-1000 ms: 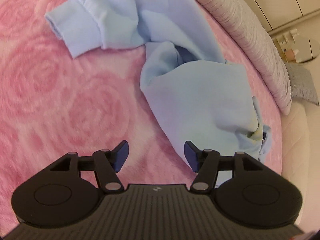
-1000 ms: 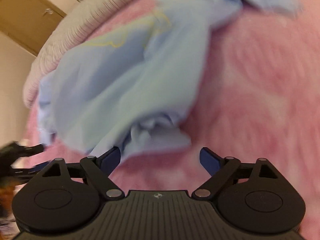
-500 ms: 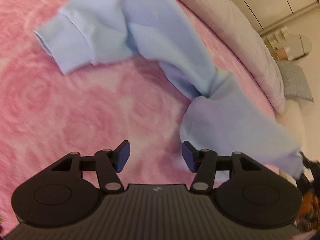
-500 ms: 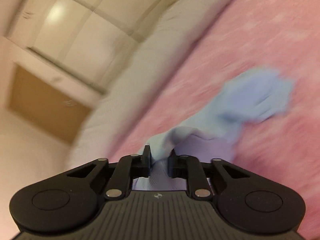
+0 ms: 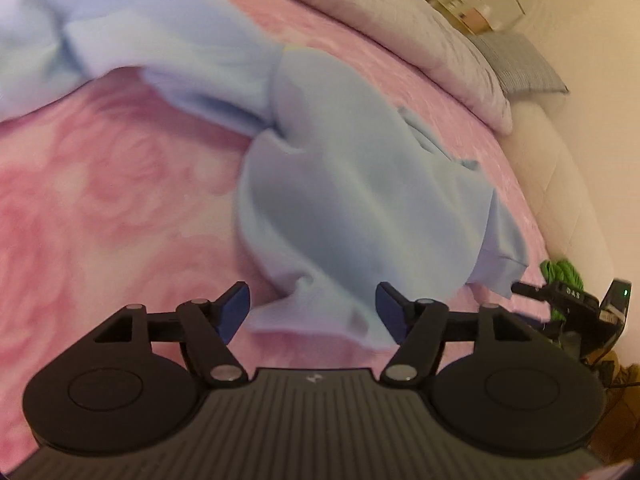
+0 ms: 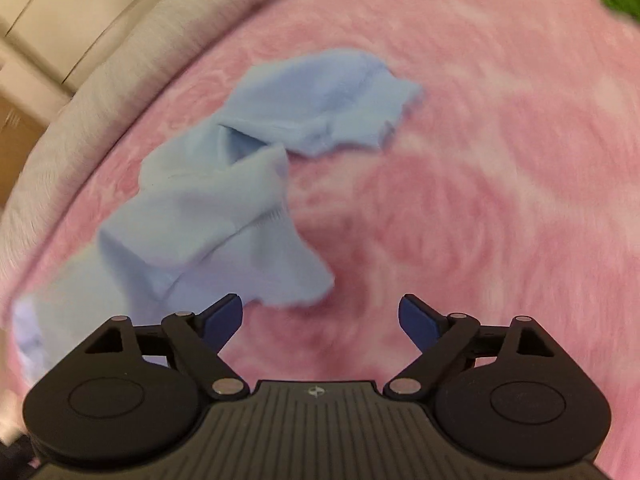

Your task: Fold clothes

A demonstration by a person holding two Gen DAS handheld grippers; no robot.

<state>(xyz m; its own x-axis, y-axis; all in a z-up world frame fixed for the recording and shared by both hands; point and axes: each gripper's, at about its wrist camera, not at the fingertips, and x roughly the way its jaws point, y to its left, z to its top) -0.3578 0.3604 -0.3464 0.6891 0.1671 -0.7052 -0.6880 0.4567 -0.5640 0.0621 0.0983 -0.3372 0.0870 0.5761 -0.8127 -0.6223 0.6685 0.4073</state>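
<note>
A light blue sweatshirt (image 5: 352, 208) lies crumpled and stretched out on a pink rose-patterned blanket (image 5: 100, 200). In the left wrist view its near hem lies between the fingers of my open left gripper (image 5: 314, 310), low over the cloth. In the right wrist view the sweatshirt (image 6: 224, 208) lies ahead and to the left of my open, empty right gripper (image 6: 320, 320), one corner close to the left fingertip (image 6: 224, 316). The right gripper (image 5: 568, 300) also shows at the right edge of the left wrist view.
A grey quilted cover (image 5: 420, 40) runs along the bed's far side, also in the right wrist view (image 6: 100, 80). A striped pillow (image 5: 516, 64) and white mattress edge (image 5: 560, 184) lie to the right. Something green (image 5: 560, 272) lies at the bed's edge.
My right gripper shut on the sweatshirt, pulled it toward the bed's edge, then opened and let go. The sweatshirt now lies more stretched out. My left gripper stayed open and came nearer the cloth.
</note>
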